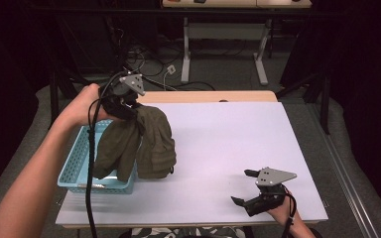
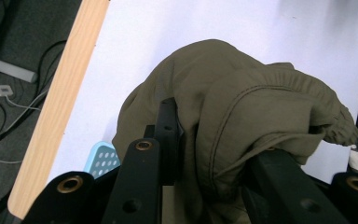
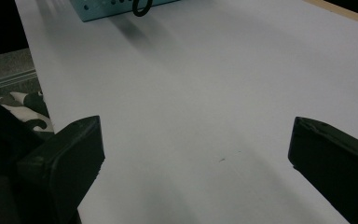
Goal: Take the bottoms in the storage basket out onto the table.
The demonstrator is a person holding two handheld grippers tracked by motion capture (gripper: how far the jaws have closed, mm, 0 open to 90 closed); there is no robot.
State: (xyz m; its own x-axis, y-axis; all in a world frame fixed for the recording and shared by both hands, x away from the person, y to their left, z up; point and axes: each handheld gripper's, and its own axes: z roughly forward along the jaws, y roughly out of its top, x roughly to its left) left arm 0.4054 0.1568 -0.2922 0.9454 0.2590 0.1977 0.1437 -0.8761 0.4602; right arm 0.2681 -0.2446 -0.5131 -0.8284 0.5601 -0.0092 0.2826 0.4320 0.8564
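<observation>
An olive-green garment (image 1: 144, 144) hangs from my left gripper (image 1: 129, 106), which is shut on its bunched top above the far left of the white table. The cloth drapes down, partly over the light blue basket (image 1: 74, 166) and partly onto the table beside it. In the left gripper view the fabric (image 2: 242, 112) is pinched between the black jaws, with a corner of the basket (image 2: 103, 158) below. My right gripper (image 1: 245, 187) rests low at the near right of the table, jaws wide apart with nothing between them. Its view looks across the bare white tabletop (image 3: 205, 93).
The basket's edge (image 3: 98, 11) and a loop of black cable (image 3: 142, 7) sit at the far end of the right gripper view. A wooden strip (image 1: 208, 95) borders the table's far edge. Beyond it are desk legs (image 1: 186, 54) and floor cables (image 1: 154, 64).
</observation>
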